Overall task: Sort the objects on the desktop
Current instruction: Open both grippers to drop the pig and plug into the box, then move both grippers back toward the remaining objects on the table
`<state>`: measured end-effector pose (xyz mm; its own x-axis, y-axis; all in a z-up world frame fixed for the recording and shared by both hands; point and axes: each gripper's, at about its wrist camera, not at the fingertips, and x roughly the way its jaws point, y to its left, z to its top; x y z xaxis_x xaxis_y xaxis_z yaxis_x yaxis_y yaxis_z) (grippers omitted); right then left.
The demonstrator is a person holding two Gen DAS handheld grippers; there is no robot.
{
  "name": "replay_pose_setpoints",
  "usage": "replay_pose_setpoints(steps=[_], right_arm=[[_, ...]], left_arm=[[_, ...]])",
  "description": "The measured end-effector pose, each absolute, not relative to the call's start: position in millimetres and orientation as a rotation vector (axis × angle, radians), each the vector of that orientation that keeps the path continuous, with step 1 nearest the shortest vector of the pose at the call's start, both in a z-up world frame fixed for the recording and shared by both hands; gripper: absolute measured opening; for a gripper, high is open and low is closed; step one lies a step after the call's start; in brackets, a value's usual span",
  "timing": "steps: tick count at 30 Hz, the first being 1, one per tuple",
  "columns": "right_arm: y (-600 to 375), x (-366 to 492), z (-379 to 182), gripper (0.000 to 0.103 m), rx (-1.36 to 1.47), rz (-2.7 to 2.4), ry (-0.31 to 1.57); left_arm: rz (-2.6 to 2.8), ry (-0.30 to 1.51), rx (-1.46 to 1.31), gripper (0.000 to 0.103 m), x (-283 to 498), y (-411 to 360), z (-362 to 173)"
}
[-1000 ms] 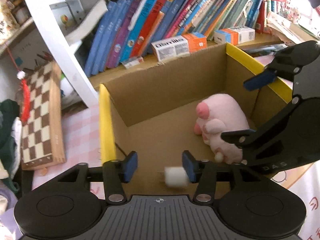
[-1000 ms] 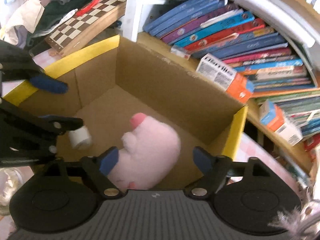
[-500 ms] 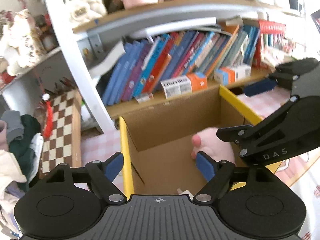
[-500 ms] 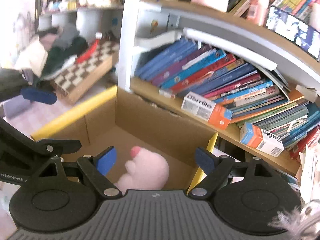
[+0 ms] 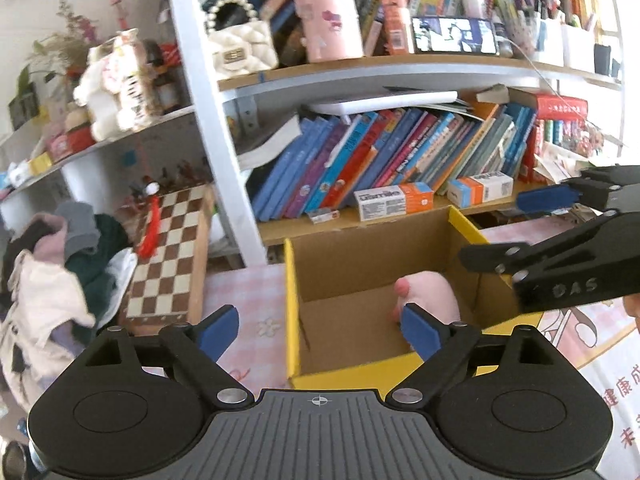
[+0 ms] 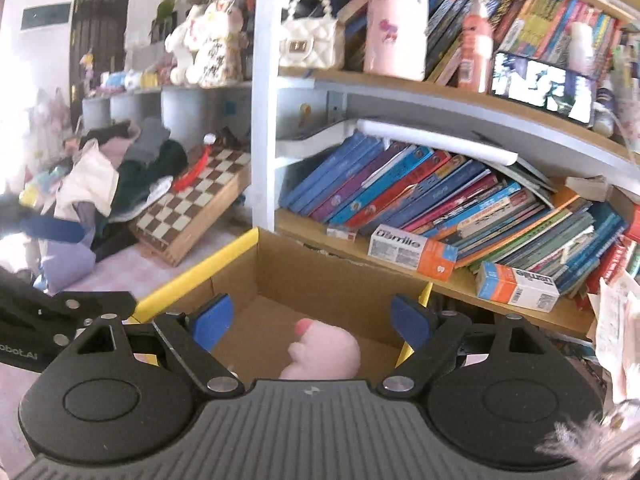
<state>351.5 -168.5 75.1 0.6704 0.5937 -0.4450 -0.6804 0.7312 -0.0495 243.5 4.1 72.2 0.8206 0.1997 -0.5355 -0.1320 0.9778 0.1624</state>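
A cardboard box with yellow rim (image 5: 294,300) (image 6: 236,252) stands on the pink checked desk below the bookshelf. A pink plush toy (image 5: 430,294) (image 6: 326,354) lies inside it. My left gripper (image 5: 318,334) is open and empty, raised above the box's near left side. My right gripper (image 6: 310,320) is open and empty, raised above the box; it also shows at the right of the left wrist view (image 5: 560,232). The small white object dropped in the box is hidden.
A wooden chessboard (image 5: 172,256) (image 6: 192,212) leans at the left beside a pile of clothes (image 5: 52,280). Books (image 5: 380,160) and small orange-white cartons (image 5: 394,200) (image 6: 412,250) fill the shelf behind the box.
Both grippers have risen and pulled back from inside the box. The left gripper opened wider after letting go of a small white object, which is out of sight now.
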Motion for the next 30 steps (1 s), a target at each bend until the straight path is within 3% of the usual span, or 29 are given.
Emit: replay_pose_setpoints(steps=[30], right_arm=[[-189.4,205.9,13.3,0.087,-0.238,0.422,0.546]], left_arm=[[0.161,0.604,0.027,0.095,117.2,36.7,28.7]])
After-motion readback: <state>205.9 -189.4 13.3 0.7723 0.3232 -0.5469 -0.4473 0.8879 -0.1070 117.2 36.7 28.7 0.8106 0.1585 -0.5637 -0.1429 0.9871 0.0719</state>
